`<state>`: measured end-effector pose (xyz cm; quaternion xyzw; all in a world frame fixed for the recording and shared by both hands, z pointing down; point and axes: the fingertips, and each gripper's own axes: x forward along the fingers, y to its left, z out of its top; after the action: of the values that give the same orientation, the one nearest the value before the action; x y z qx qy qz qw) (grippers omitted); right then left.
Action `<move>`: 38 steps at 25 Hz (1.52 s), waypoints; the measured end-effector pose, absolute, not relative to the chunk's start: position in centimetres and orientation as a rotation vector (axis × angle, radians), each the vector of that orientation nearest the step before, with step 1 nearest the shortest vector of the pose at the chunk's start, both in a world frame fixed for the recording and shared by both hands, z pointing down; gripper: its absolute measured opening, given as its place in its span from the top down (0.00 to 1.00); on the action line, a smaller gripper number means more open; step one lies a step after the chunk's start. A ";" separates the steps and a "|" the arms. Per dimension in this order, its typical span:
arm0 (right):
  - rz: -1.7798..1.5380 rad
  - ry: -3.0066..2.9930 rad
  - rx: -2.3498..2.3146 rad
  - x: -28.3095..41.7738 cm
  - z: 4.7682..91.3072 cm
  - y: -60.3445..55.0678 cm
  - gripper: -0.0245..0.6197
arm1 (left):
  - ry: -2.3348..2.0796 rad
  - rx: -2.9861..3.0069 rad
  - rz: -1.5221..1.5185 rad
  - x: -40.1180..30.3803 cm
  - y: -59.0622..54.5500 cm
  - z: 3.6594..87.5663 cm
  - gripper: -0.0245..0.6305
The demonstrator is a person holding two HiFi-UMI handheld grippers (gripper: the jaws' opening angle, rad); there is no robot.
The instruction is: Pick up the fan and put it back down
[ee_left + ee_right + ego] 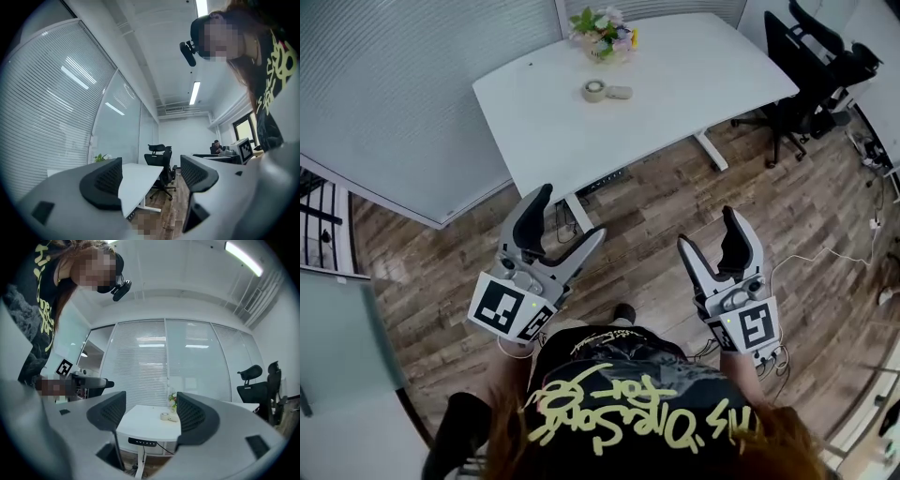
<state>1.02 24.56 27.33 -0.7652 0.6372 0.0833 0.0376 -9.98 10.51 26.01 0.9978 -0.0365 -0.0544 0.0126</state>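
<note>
We judge nothing begun: our left gripper (573, 213) and right gripper (707, 228) hang released and empty at lower frame, well apart from the table (712, 66) at top, where what seems the small pale fan (620, 92) lies untouched.

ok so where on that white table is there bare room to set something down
Crowded only at the far middle: flowers, tape roll and the fan sit close together. The table's whole right half, toward the black chairs, is bare, as is the left front stretch between the tape roll and the near edge.
</note>
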 end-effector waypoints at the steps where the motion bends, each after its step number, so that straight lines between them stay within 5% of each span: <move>1: 0.255 1.959 -2.323 1.4 27.2 24.4 0.47 | -0.128 3.106 -0.169 -9.7 10.4 26.0 0.38; 15: 0.166 2.010 -2.225 3.9 29.4 20.9 0.47 | -0.270 3.070 -0.078 -9.6 8.1 28.2 0.39; 38: 0.211 2.065 -2.287 16.1 28.6 8.0 0.47 | -0.114 3.055 -0.116 5.5 -4.3 28.6 0.39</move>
<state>16.06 7.99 28.56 -0.7403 0.6682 0.0684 0.0265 5.51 -4.31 28.58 0.9977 -0.0371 -0.0378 0.0411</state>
